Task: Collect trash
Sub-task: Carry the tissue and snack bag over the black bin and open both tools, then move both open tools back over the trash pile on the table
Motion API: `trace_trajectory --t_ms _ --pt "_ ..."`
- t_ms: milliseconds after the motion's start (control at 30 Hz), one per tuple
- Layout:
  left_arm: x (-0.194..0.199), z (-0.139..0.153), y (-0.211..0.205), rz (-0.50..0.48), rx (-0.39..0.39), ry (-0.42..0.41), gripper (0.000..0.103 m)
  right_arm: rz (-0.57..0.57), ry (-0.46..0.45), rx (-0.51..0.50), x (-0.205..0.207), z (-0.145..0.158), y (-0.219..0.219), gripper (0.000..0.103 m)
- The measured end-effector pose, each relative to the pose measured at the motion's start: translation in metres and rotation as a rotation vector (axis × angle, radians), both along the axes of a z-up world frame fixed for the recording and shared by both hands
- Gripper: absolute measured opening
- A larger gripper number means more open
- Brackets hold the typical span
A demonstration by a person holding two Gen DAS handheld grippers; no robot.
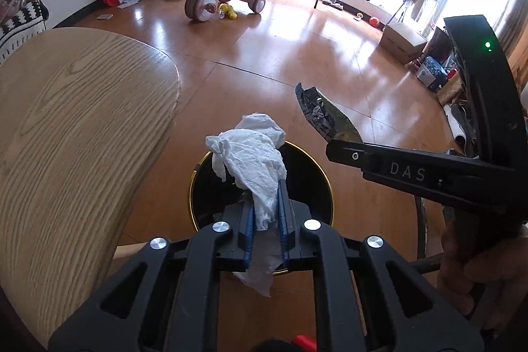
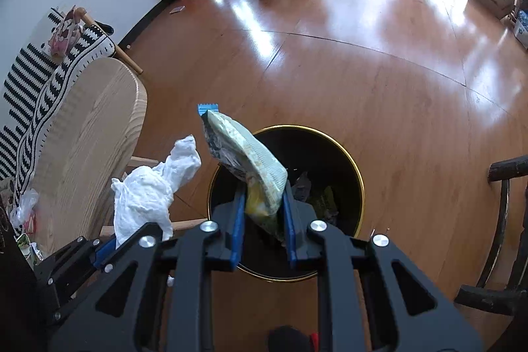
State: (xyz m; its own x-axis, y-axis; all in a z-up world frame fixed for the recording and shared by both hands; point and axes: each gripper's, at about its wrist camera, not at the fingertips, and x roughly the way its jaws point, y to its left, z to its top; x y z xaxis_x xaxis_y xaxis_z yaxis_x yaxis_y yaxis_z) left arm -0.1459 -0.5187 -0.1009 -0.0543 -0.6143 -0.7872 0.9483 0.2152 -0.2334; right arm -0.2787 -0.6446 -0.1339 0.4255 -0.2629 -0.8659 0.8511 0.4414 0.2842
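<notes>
Counting one tissue (image 1: 250,154), one wrapper (image 2: 244,160), one bin (image 2: 349,160)

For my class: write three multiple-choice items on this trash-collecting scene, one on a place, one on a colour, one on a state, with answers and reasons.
1. Where is the black bin with the gold rim?
A. on the wooden floor beside the wooden table
B. on the table
C. on a chair

2. What colour is the crumpled tissue?
A. red
B. white
C. green

3. What is the state of the right gripper?
A. open and empty
B. shut on the bin's rim
C. shut on the snack wrapper

Answers:
1 A, the bin stands on floorboards next to the table edge.
2 B, the tissue in the left gripper is plainly white.
3 C, the blue pads press the wrapper above the bin.
</notes>
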Motion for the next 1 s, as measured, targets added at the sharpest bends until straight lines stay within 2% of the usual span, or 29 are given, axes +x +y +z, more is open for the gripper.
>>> trace_trajectory --t_ms 33,67,100,133,167,200,433,633,833,1000 --pt "-0.001 0.0 0.001 -0.002 0.0 0.002 0.013 -0.013 0.005 -0.002 -0.001 0.001 -0.001 0.036" --pt "-0.001 -0.001 0.0 -0.003 0.004 0.002 0.017 -0.025 0.005 -0.009 -0.003 0.002 -0.001 0.044" --pt "-0.001 -0.001 0.0 -0.004 0.007 0.002 0.022 -0.032 0.002 -0.014 -0.005 0.003 -0.001 0.057" --pt "-0.001 -0.001 0.0 -0.004 0.008 0.0 0.037 -0.04 -0.002 -0.023 -0.006 0.006 -0.001 0.061" --pt "-0.001 0.0 0.0 -0.003 0.002 -0.001 0.052 -0.043 -0.002 -0.028 -0.006 0.007 -0.002 0.061" --pt "-0.001 0.001 0.0 -0.002 -0.008 -0.005 0.056 -0.044 -0.001 -0.031 -0.007 0.006 -0.002 0.061" --pt "0.002 0.007 0.003 0.007 -0.026 -0.003 0.066 -0.05 -0.007 -0.036 -0.008 0.007 -0.003 0.061" --pt "0.016 0.029 0.028 0.054 -0.069 -0.023 0.078 -0.028 -0.008 -0.057 0.002 0.01 0.007 0.064" --pt "0.06 0.066 0.086 0.175 -0.123 -0.088 0.087 0.063 -0.015 -0.145 0.033 0.03 0.035 0.07" --pt "0.119 0.095 0.168 0.368 -0.156 -0.149 0.092 0.199 -0.051 -0.223 0.078 0.051 0.078 0.071"
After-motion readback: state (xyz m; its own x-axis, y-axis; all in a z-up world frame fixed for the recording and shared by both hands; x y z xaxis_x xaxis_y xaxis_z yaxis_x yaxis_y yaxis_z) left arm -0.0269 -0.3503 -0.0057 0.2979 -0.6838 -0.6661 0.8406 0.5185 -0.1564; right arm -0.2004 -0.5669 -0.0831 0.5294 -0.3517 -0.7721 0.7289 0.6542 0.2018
